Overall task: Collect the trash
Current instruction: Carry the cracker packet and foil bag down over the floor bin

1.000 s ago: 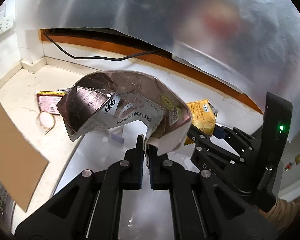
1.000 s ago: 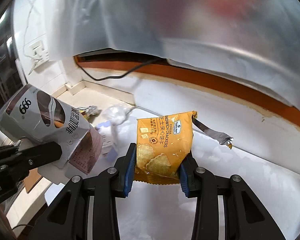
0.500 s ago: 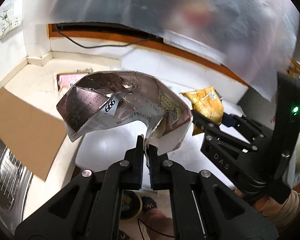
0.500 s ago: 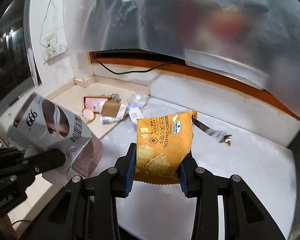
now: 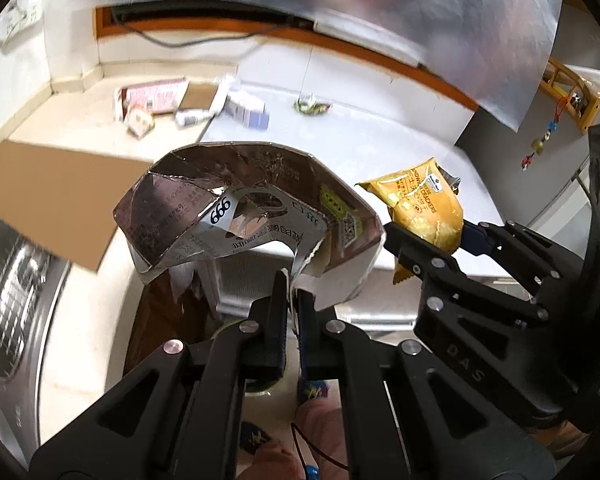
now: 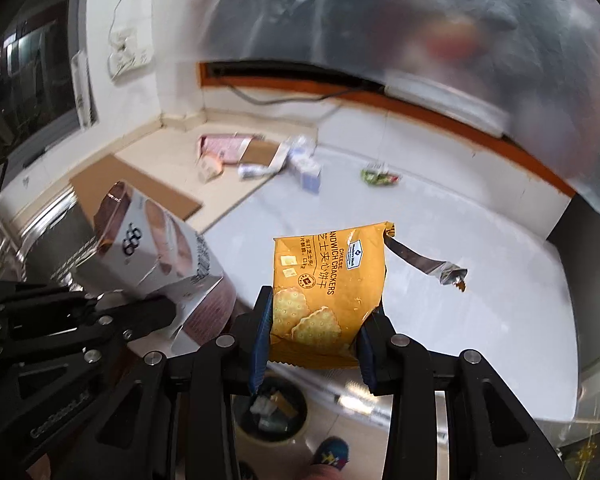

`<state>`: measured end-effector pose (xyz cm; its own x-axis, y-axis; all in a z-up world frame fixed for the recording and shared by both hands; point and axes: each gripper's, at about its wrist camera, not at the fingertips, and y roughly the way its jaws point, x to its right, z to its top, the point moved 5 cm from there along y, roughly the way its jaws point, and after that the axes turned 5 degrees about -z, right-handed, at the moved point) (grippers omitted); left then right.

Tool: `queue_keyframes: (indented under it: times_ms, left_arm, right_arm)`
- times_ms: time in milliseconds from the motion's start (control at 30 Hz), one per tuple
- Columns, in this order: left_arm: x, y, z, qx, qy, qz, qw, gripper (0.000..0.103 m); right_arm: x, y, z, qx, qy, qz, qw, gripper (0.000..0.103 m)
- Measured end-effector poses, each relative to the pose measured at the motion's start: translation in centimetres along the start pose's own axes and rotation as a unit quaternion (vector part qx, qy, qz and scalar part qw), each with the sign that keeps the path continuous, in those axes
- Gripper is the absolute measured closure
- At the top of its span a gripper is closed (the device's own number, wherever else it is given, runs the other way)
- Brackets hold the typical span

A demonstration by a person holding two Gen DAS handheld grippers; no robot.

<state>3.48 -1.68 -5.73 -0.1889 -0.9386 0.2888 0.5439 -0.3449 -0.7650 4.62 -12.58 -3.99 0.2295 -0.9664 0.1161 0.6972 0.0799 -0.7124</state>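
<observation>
Nearest us, below both grippers, sits a round trash bin (image 6: 271,410) on the floor with scraps in it, and a person's patterned shoe (image 6: 332,451) beside it. Our left gripper (image 5: 293,300) has its fingers together, clamped on the torn lower edge of one flattened, opened-out carton (image 5: 244,224), which rises above the fingertips and blocks much of the surface (image 5: 380,148) from that view. Our right gripper (image 6: 314,334) holds its fingers partly apart, pressed on both sides of one orange cheese sandwich cracker packet (image 6: 328,280); the packet stands upright between them, a torn foil strip (image 6: 432,266) trailing off its top corner. Both items hang in the air near the surface's edge, roughly over the bin. Farther off lie one flat cardboard sheet (image 6: 136,188), then a cluster of loose trash: a pink packet (image 6: 224,146), a small blue-and-white box (image 6: 310,170), and a green wrapper (image 6: 380,176) apart to the right. A cable (image 5: 204,38) runs along the far wall.
</observation>
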Motion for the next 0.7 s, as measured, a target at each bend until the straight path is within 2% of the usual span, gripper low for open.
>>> queue_keyframes:
  times_ms: [267, 500, 700]
  left_arm:
    - [-2.9, 3.9, -3.7, -0.041, -0.050, 0.005, 0.9979, 0.101]
    - [-5.7, 10.8, -8.8, -0.091, -0.102, 0.005, 0.9906, 0.101]
    - [-8.1, 18.0, -12.7, -0.105, -0.111, 0.008, 0.9882, 0.101]
  right_arm:
    - [-2.5, 3.0, -4.3, -0.065, -0.020, 0.042, 0.997, 0.067]
    - [-3.1, 9.6, -10.7, -0.140, 0.002, 0.092, 0.986, 0.067]
    - [-3.9, 15.2, -17.2, -0.177, 0.005, 0.104, 0.979, 0.067]
